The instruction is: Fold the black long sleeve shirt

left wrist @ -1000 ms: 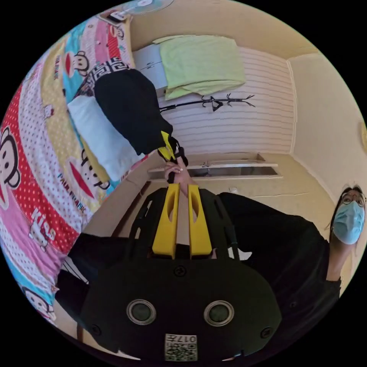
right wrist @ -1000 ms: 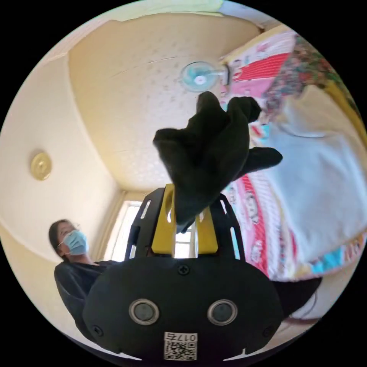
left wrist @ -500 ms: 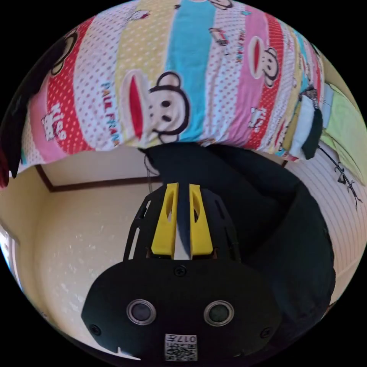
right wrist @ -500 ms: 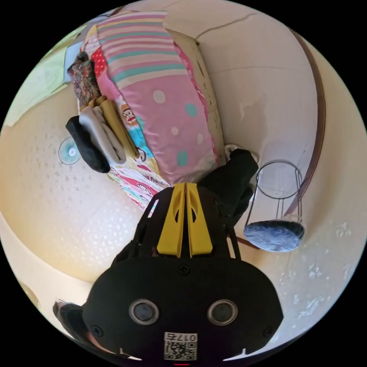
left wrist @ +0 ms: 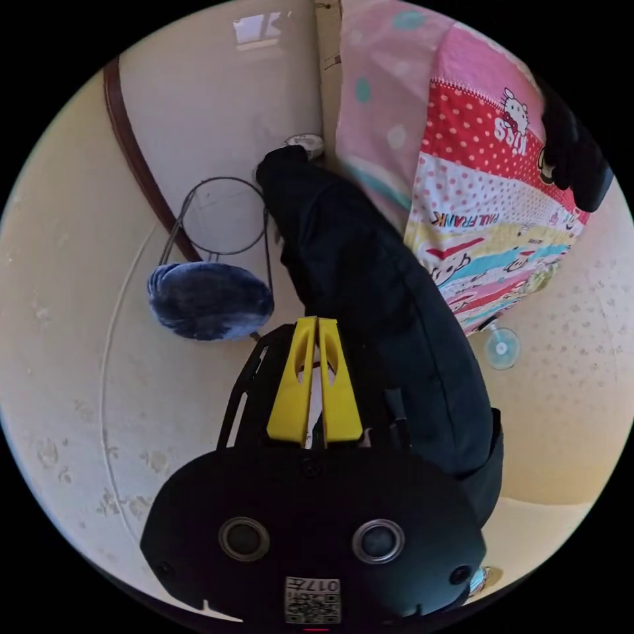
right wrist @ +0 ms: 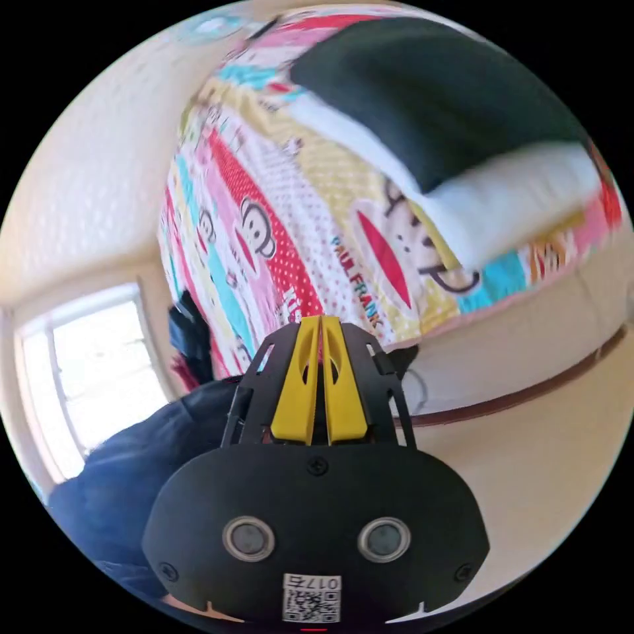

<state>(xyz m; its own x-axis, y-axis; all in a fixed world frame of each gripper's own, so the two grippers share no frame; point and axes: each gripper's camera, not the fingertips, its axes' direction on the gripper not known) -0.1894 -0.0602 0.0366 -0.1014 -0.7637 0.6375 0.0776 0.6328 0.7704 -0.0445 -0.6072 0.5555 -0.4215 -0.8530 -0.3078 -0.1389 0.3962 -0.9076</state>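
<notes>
The black long sleeve shirt point(right wrist: 436, 86) lies folded on a white folded garment point(right wrist: 522, 198) on the bed's cartoon-print sheet point(right wrist: 317, 205). My right gripper point(right wrist: 320, 321) is shut with nothing in it and hangs off the bed's side, well away from the shirt. In the left gripper view, my left gripper point(left wrist: 316, 322) is shut and empty, low beside the person's black-clothed body point(left wrist: 370, 284). A dark folded piece point(left wrist: 573, 155) sits at the edge of the bed sheet point(left wrist: 489, 198); I cannot tell whether it is the shirt.
A wire-framed stool with a blue fuzzy cushion point(left wrist: 210, 309) stands on the pale floor by the wall. A small fan point(left wrist: 500, 347) is beyond the bed. A bright window point(right wrist: 99, 376) and the person's dark clothes point(right wrist: 132, 475) are beside the right gripper.
The right gripper held a bunch of black cloth a second ago and now holds nothing. The left jaws have shut. Both cameras have swung far round, away from the bed's top.
</notes>
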